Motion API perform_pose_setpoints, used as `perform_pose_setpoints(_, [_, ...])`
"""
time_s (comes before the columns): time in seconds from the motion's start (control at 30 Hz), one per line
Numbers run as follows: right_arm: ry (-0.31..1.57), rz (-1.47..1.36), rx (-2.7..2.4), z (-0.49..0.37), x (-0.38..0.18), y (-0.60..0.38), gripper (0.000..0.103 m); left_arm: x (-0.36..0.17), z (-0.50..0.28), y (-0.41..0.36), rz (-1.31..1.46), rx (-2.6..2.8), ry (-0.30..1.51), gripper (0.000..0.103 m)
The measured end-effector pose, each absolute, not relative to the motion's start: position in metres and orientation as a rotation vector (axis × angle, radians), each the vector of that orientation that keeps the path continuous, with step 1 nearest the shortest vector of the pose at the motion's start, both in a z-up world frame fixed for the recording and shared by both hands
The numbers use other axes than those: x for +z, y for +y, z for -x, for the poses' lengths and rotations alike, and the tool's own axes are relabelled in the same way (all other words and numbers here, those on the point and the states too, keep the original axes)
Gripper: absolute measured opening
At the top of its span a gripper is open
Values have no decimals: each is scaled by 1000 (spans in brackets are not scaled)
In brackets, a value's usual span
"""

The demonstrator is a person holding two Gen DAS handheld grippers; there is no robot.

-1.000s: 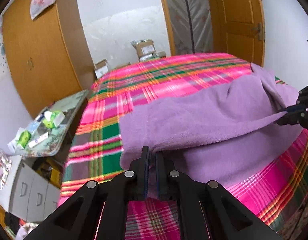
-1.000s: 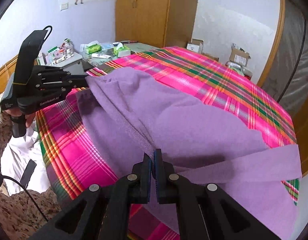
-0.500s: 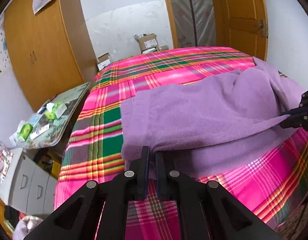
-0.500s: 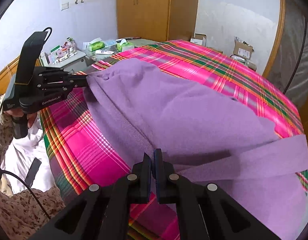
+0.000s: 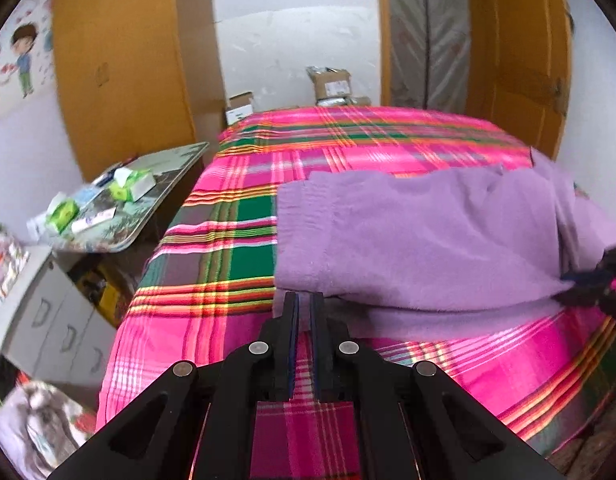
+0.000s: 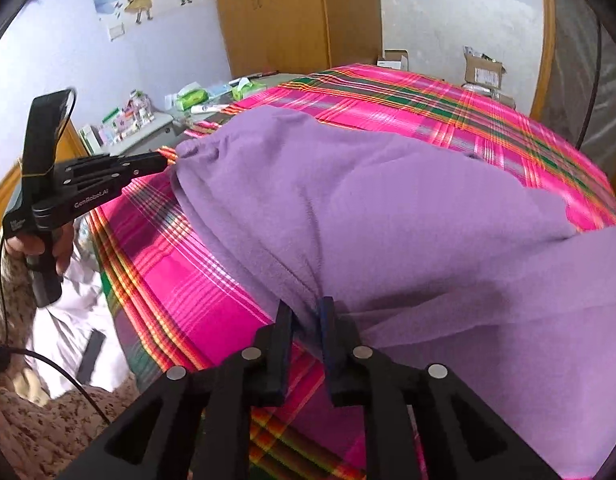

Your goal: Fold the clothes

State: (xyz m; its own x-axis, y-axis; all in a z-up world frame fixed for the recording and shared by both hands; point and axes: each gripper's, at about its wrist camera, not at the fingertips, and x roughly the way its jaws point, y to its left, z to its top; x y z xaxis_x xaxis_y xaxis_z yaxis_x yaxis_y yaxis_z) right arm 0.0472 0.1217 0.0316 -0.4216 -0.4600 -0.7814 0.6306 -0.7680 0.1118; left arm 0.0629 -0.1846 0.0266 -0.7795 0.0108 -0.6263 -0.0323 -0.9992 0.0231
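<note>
The right tongs [image 6: 306, 318] are parting at this moment; a bunched fold of the purple garment [image 6: 368, 208] sits in the gap between the two black fingers [image 6: 282, 344], and the cloth hangs slack there rather than pinched flat. The left tongs [image 5: 303, 316] are clenched, the fingers nearly touching with only a narrow slit between them. In the left wrist view their tips sit at the near left corner of the garment; in the right wrist view the same tongs [image 6: 164, 162] meet the gathered corner of the cloth at its far left end, so they are gripping that corner. A hand [image 6: 40, 248] wraps the handle of the left tool, with a black cable trailing below it. The purple garment lies spread across the bed [image 5: 368, 136], covering the near and right portion of the pink, green and orange plaid bedspread, with a doubled layer visible along its near edge. Beside the bed on the left stands a small surface [image 5: 164, 172] carrying green and white packets. Behind it is a wooden wardrobe [image 5: 120, 72]. Cardboard boxes [image 5: 330, 84] sit against the far white wall.
</note>
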Motion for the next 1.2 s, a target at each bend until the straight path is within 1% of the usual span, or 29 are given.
perform_pose_setpoints(0.17, [193,-1130,-2152,-48,35,127,17,42,-73,-186,964,2979,-64,5])
perform_pose_setpoints(0.27, [102,-1124,-2150,-48,41,141,17,48,-72,-174,930,2959,-49,5])
perform_pose_setpoints(0.3, [72,-1117,-2172,-46,43,150,17,50,-71,-168,918,2941,-44,7])
perform_pose_setpoints(0.33, [42,-1109,-2195,-44,46,158,17,52,-69,-162,905,2924,-37,10])
perform_pose_setpoints(0.6, [-245,-1144,-2464,-15,55,247,17,49,-50,-106,861,2735,-41,12])
perform_pose_setpoints(0.63, [-264,-1144,-2498,-12,55,257,17,47,-48,-98,863,2708,-35,15])
perform_pose_setpoints(0.7, [-275,-1147,-2566,-3,56,272,17,44,-44,-81,870,2655,-22,17])
perform_pose_setpoints(0.87, [-336,-1144,-2703,20,59,309,17,43,-36,-49,862,2556,4,17])
perform_pose_setpoints(0.93, [-348,-1155,-2735,31,59,318,18,43,-32,-37,869,2516,14,24])
perform_pose_setpoints(0.97, [-345,-1159,-2746,37,59,321,18,44,-29,-32,870,2501,19,25])
perform_pose_setpoints(1.07, [-353,-1170,-2781,55,61,331,25,43,-23,-18,870,2461,32,25])
perform_pose_setpoints(1.13, [-364,-1170,-2800,68,63,336,27,40,-21,-9,873,2439,42,26])
perform_pose_setpoints(1.2, [-322,-1174,-2817,82,66,339,30,36,-17,-2,888,2423,37,26])
